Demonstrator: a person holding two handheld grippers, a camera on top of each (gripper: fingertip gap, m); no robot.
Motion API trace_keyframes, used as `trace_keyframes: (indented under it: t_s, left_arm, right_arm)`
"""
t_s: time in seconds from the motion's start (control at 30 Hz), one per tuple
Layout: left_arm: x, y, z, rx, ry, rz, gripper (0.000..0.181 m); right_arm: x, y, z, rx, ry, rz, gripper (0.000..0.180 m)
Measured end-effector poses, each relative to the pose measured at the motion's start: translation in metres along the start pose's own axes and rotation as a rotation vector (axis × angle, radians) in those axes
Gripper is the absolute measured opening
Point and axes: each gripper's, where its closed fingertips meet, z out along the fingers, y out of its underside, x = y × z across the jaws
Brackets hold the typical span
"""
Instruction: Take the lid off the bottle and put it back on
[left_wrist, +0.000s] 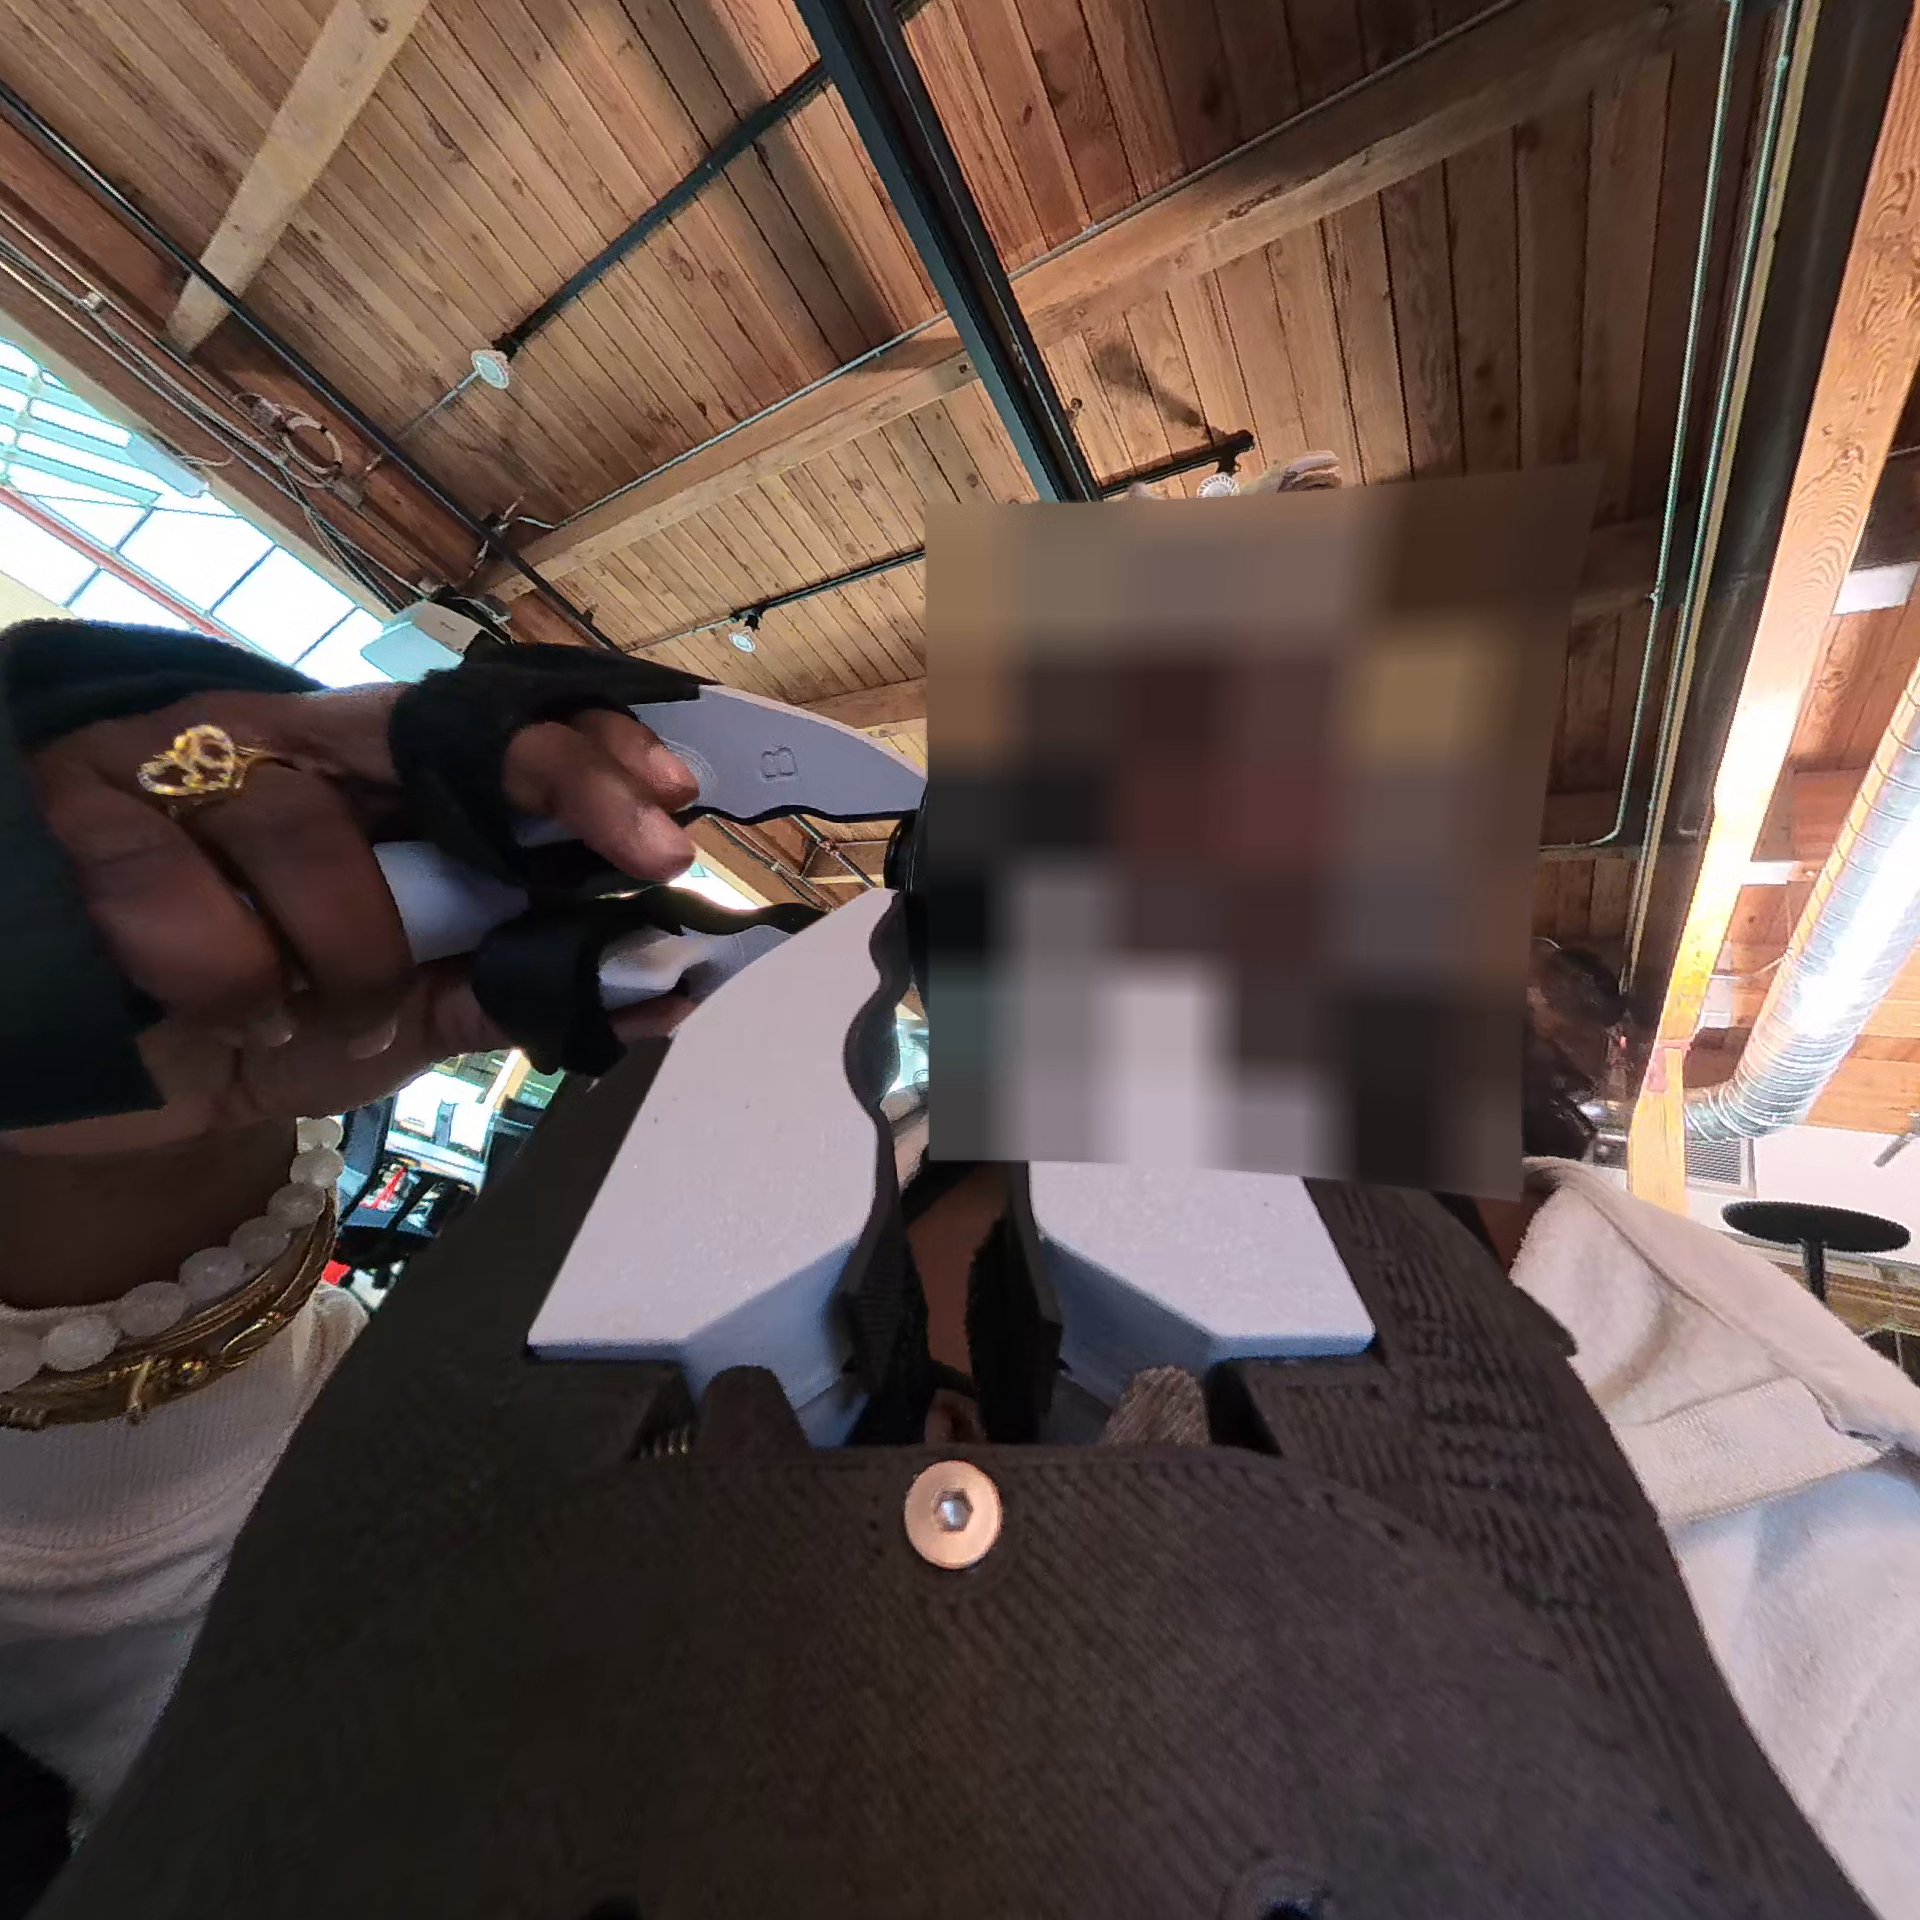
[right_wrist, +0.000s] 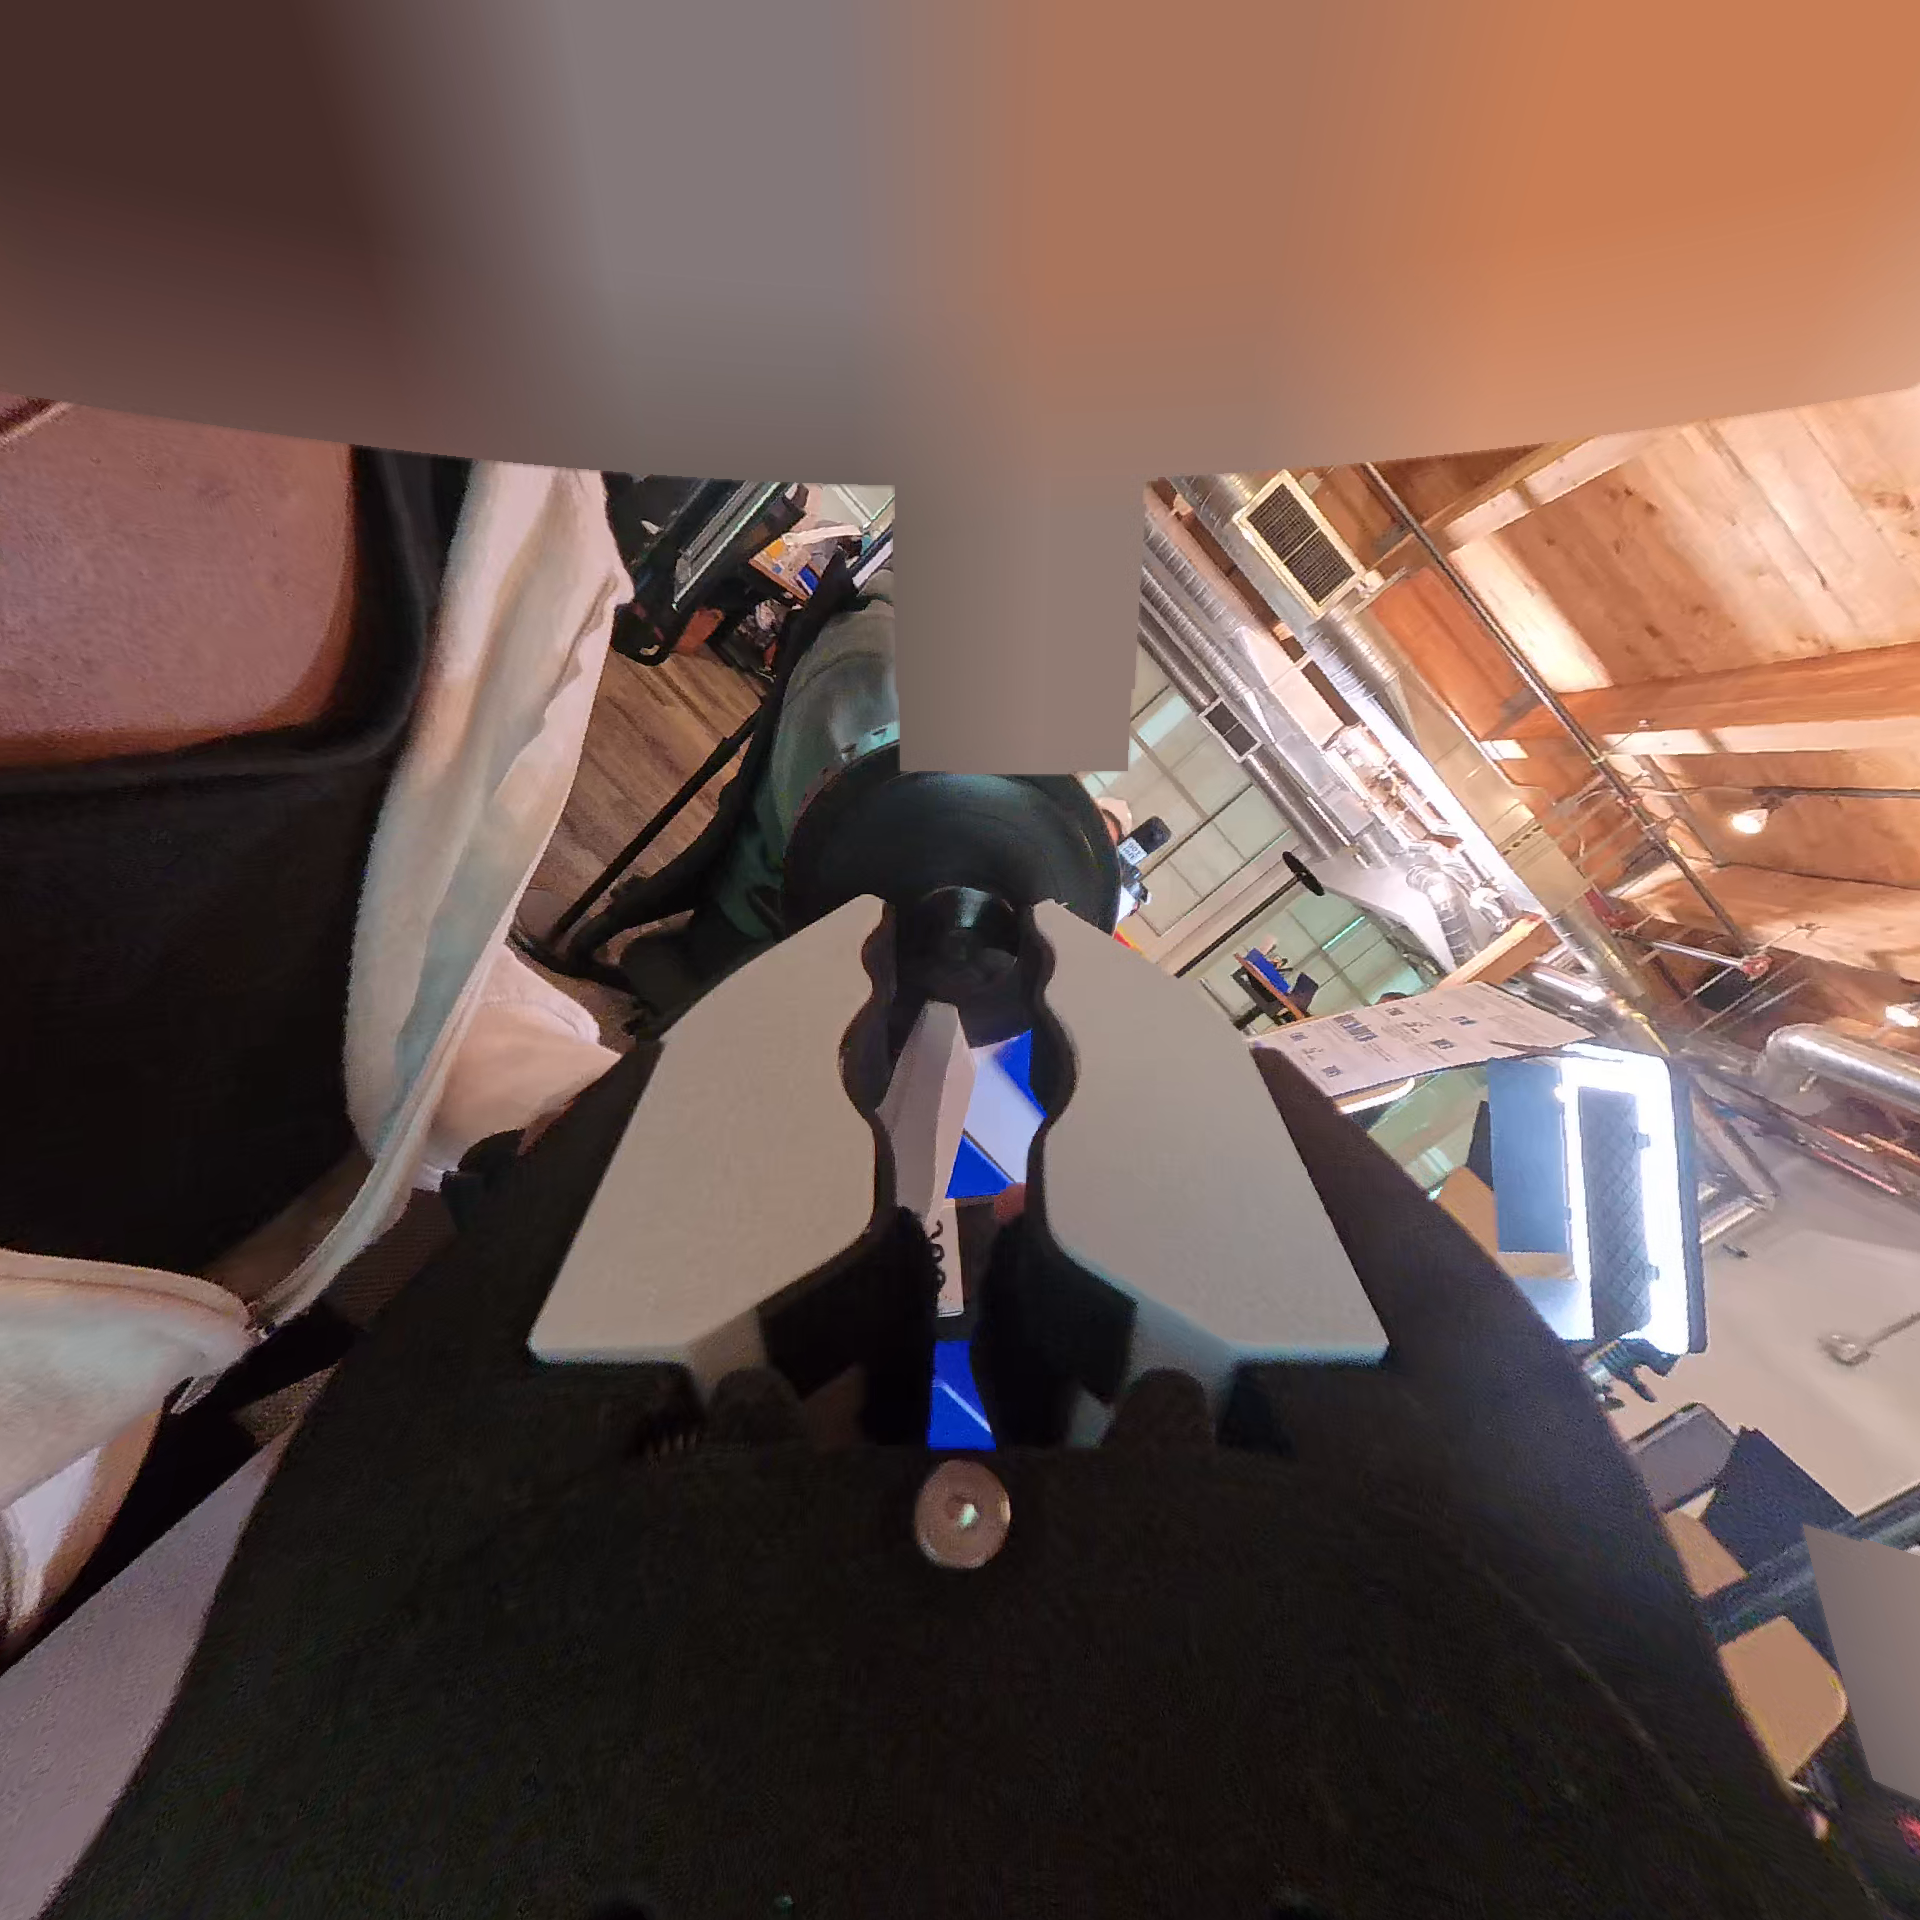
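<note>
Under wooden ceiling (left_wrist: 727, 312), both tools tilt upward; right tool (right_wrist: 958, 940) grips lid (right_wrist: 961, 930), left unclear.

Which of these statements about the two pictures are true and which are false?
1. The ceiling is made of wooden planks. True.
2. The hand holding the right gripper wears a gold ring. True.
3. The right gripper is wide open with nothing between its fingers. False: it is closed on a black lid.
4. The wrist below that hand is bare. False: it wears a bracelet of pale beads and a gold bangle.
</note>
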Motion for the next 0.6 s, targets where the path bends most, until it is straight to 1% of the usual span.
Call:
trace_keyframes:
  t_s: [0.03, 0.07, 0.13, 0.17, 0.2, 0.23, 0.27, 0.3, 0.33, 0.37, 0.5, 0.57, 0.6]
  left_arm:
    - [-0.001, 0.000, 0.001, -0.005, -0.010, 0.003, 0.016]
    - [-0.006, -0.001, 0.000, -0.016, -0.053, 0.027, 0.032]
    - [-0.022, -0.007, -0.005, -0.060, -0.236, 0.170, 0.063]
    - [-0.032, -0.012, -0.012, -0.099, -0.366, 0.269, 0.078]
    - [-0.045, -0.017, -0.023, -0.156, -0.533, 0.390, 0.093]
    - [-0.060, -0.026, -0.040, -0.227, -0.739, 0.550, 0.108]
    - [-0.073, -0.039, -0.061, -0.301, -0.954, 0.733, 0.128]
    - [-0.081, -0.050, -0.077, -0.378, -1.113, 0.904, 0.138]
    - [-0.087, -0.056, -0.086, -0.450, -1.202, 1.019, 0.144]
    - [-0.096, -0.056, -0.090, -0.506, -1.247, 1.056, 0.145]
    - [-0.147, -0.036, -0.103, -0.675, -1.278, 0.907, 0.145]
    - [-0.168, -0.032, -0.113, -0.752, -1.297, 0.875, 0.143]
    - [-0.175, -0.030, -0.115, -0.774, -1.293, 0.871, 0.135]
  right_arm:
    - [0.000, 0.000, -0.001, -0.009, -0.003, 0.006, 0.022]
    - [0.001, 0.000, -0.003, -0.027, -0.001, 0.006, 0.022]
    - [0.005, -0.003, -0.012, -0.049, 0.002, 0.012, 0.023]
    - [0.009, -0.007, -0.021, -0.060, 0.018, 0.019, 0.023]
    - [0.016, -0.009, -0.031, -0.093, 0.041, 0.016, 0.023]
    - [0.024, -0.006, -0.043, -0.166, 0.055, 0.014, 0.024]
    - [0.031, 0.001, -0.056, -0.280, 0.046, 0.022, 0.022]
    - [0.038, 0.010, -0.070, -0.416, 0.026, 0.038, 0.022]
    - [0.043, 0.018, -0.082, -0.546, -0.017, 0.063, 0.022]
    - [0.047, 0.026, -0.093, -0.666, -0.077, 0.104, 0.022]
    - [0.063, 0.060, -0.114, -1.083, -0.341, 0.252, 0.022]
    - [0.061, 0.072, -0.111, -1.203, -0.489, 0.325, 0.022]
    - [0.060, 0.076, -0.108, -1.241, -0.550, 0.356, 0.022]
